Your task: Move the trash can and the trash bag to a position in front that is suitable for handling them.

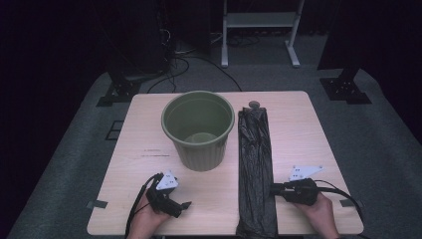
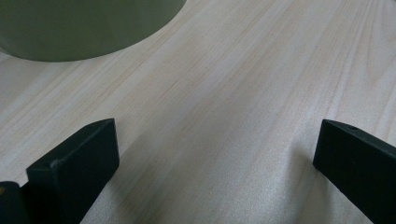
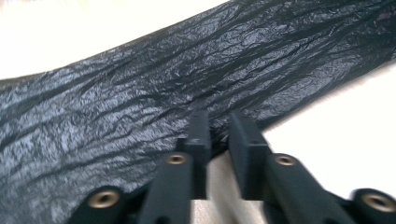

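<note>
A long black plastic bag [image 1: 255,159] [image 3: 187,84] lies flat along the wooden table [image 1: 298,129], from the far edge to the near edge. Just left of it stands a green ribbed bin [image 1: 198,129] [image 2: 84,23], upright and empty. My right gripper [image 1: 273,189] [image 3: 218,130] lies low at the bag's right edge, and its jaws stand close together, pinching a fold of that edge. My left gripper [image 1: 184,206] [image 2: 215,154] rests near the table's front, below the bin, with its jaws wide open over bare wood.
A small round grey object [image 1: 254,104] sits at the bag's far end. Beyond the table, on the grey floor, are a white frame [image 1: 259,30], cables and black stand bases [image 1: 119,92]. Bare wood lies left of the bin and right of the bag.
</note>
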{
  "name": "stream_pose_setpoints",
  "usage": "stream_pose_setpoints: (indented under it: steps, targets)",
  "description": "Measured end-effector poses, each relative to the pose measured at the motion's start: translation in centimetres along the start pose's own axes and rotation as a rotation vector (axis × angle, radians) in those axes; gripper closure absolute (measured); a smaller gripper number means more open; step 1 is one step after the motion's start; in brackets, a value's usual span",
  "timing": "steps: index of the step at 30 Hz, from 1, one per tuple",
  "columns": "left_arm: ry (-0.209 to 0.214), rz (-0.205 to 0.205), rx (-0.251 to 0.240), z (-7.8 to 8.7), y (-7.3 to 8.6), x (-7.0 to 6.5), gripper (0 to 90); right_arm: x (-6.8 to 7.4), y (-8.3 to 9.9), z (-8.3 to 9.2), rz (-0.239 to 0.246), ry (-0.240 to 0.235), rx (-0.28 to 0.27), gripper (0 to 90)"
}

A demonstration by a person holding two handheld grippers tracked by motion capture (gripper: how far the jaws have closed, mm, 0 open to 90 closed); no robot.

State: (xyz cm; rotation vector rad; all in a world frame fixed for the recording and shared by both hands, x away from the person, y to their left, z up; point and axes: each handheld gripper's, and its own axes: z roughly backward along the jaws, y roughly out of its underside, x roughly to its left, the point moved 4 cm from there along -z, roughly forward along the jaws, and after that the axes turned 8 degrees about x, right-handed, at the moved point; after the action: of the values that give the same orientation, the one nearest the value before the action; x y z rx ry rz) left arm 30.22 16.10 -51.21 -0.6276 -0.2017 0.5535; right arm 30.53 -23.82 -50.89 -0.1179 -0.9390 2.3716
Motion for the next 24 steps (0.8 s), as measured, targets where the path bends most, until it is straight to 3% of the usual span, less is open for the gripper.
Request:
stream_pose_setpoints:
  steps: [3, 6, 14, 17, 18, 19, 21, 24]
  targets:
    - [0.0, 0.0, 0.001, 0.0, 0.0, 0.0, 0.0, 0.1, -0.1, -0.2, -0.002, -0.01, -0.005, 90.0]
    - [0.0, 0.0, 0.001, 0.0, 0.0, 0.0, 0.0, 0.1, -0.1, -0.2, -0.018, -0.013, -0.004, 90.0]
    - [0.0, 0.001, 0.0, 0.0, 0.0, 0.0, 0.0, -0.8, 0.2, 1.4, -0.034, 0.091, 0.002, 90.0]
    - [0.0, 0.001, 0.0, 0.0, 0.0, 0.0, 0.0, -0.8, 0.2, 1.5, -0.039, 0.091, -0.004, 90.0]
    - [-0.001, 0.0, 0.001, 0.0, 0.0, 0.0, 0.0, -0.6, 0.0, 1.4, -0.029, 0.08, -0.027, 76.2]
    - [0.0, 0.001, 0.0, 0.0, 0.0, 0.0, 0.0, -0.6, 0.0, 1.4, -0.029, 0.08, -0.027, 76.2]
    - [-0.001, 0.001, 0.0, 0.0, 0.0, 0.0, 0.0, -0.5, -0.3, 1.0, -0.047, 0.052, -0.043, 64.1]
    - [0.0, 0.002, 0.0, 0.0, 0.0, 0.0, 0.0, -0.4, -0.4, 0.4, -0.026, 0.066, -0.051, 51.2]
